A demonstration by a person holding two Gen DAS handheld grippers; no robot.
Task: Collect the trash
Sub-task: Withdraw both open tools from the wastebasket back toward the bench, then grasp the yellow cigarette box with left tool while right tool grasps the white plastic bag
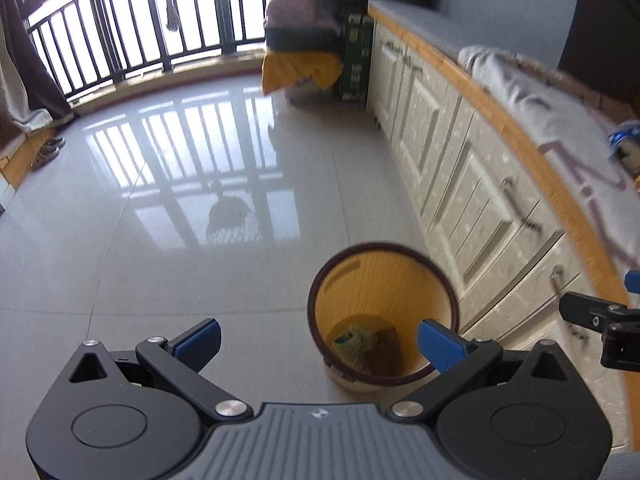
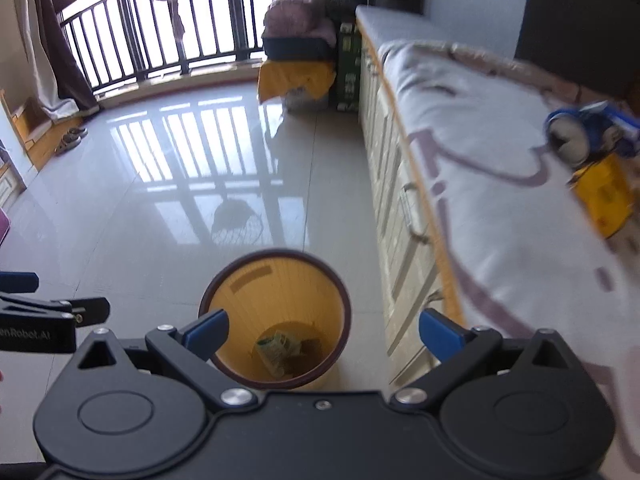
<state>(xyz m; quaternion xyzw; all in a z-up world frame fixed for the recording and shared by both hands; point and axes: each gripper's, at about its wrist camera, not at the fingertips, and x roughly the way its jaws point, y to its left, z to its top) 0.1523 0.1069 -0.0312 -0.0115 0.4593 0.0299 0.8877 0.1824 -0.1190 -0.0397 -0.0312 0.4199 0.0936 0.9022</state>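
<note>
I have both claws over the tiled floor [image 1: 168, 264], each spread wide and grasping nothing. From the left wrist view, my left claw [image 1: 318, 342] has its blue fingertips [image 1: 200, 340] well apart, and the waste bin [image 1: 382, 312] stands just ahead and to the right of centre, its dark rim partly behind the right-hand fingertip. From the right wrist view, my right claw [image 2: 324, 334] is likewise released, and the same waste bin [image 2: 276, 316] sits directly ahead between the fingers, slightly toward the left one, which overlaps the rim. Inside the bin, at the bottom, I see a crumpled greenish wrapper [image 2: 278, 348], also visible from the left wrist [image 1: 352, 340]; beside it lies a darker patch I cannot identify. To the right of both claws runs a cabinet [image 1: 448, 168] with pale panelled doors; its surface [image 2: 400, 20] carries a grey cloth [image 2: 500, 184] with purple lettering. On that cloth, far right and ahead of the right claw, rest a blue-and-white crushed can [image 2: 588, 136] and a yellow packet [image 2: 604, 200], touching or nearly so; motion blur prevents certainty. The right claw's body shows at the right edge of the left view, and the left claw's at the left edge of the right view.
</note>
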